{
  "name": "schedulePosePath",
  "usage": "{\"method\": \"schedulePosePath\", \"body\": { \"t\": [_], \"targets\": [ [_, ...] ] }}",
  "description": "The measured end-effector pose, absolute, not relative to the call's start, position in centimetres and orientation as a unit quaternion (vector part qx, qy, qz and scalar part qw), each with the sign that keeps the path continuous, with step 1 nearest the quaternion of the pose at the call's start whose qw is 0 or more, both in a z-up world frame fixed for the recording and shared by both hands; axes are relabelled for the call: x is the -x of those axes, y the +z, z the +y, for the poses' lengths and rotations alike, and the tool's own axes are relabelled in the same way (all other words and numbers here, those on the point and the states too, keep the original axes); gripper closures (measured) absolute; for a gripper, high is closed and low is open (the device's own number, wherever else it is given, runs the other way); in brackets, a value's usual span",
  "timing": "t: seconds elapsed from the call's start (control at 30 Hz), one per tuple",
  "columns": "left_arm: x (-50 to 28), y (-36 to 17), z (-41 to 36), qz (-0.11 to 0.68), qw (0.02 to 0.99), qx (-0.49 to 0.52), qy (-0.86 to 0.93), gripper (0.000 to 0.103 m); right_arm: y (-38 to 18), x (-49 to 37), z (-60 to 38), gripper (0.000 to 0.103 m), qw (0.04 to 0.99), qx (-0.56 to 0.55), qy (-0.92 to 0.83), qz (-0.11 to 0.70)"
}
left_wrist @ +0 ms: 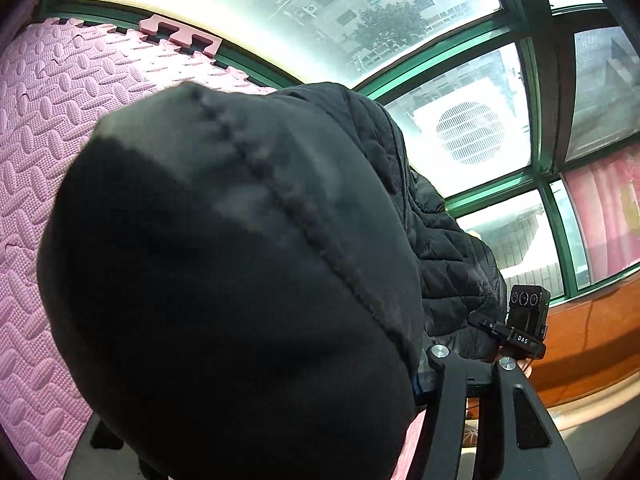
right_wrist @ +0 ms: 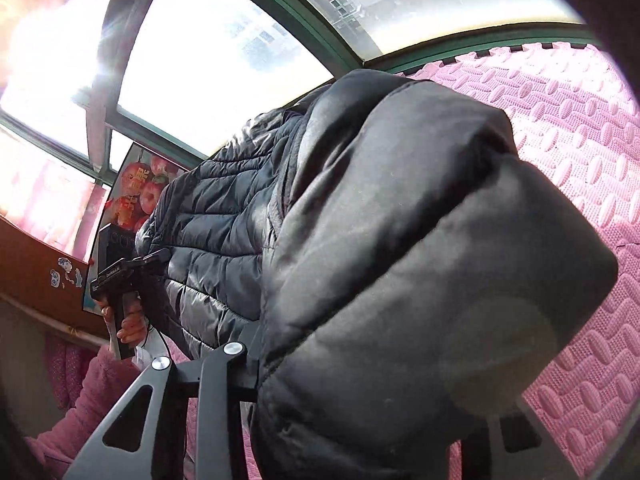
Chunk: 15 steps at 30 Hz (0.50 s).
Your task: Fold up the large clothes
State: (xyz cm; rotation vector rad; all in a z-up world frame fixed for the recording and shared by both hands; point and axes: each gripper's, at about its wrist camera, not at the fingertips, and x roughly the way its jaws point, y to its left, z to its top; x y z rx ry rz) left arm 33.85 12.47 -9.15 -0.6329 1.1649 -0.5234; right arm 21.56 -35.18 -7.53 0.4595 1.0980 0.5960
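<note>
A black quilted puffer jacket (left_wrist: 240, 264) hangs between my two grippers, lifted above the pink foam mat (left_wrist: 52, 128). In the left wrist view its fabric bulges over the lens and hides my left gripper's tips (left_wrist: 420, 376); the jaws are closed on the jacket's edge. The right gripper's body (left_wrist: 524, 320) shows beyond the jacket. In the right wrist view the jacket (right_wrist: 400, 260) likewise covers my right gripper (right_wrist: 256, 376), which is clamped on its fabric. The left gripper (right_wrist: 120, 280) is held by a hand at the jacket's far side.
Green-framed windows (left_wrist: 536, 128) stand behind the mat (right_wrist: 580, 128). A wooden ledge (left_wrist: 592, 336) runs along the side. An apple-printed box (right_wrist: 136, 196) leans by the window. A pink sleeve (right_wrist: 92, 392) shows at lower left.
</note>
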Motion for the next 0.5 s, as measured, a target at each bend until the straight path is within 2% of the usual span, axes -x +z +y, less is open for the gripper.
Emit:
{"method": "schedulePosePath", "body": {
  "t": [0.2, 0.5],
  "targets": [
    [-33.1, -5.4, 6.4, 0.523, 0.758, 0.272, -0.279, 0.041, -3.3, -19.1, -37.7, 0.063, 0.812, -0.184, 0.257, 0.491],
    [-35.2, -3.4, -5.9, 0.523, 0.744, 0.264, -0.322, 0.041, 0.7, -16.8, -44.3, 0.063, 0.849, -0.165, 0.198, 0.461]
  ]
}}
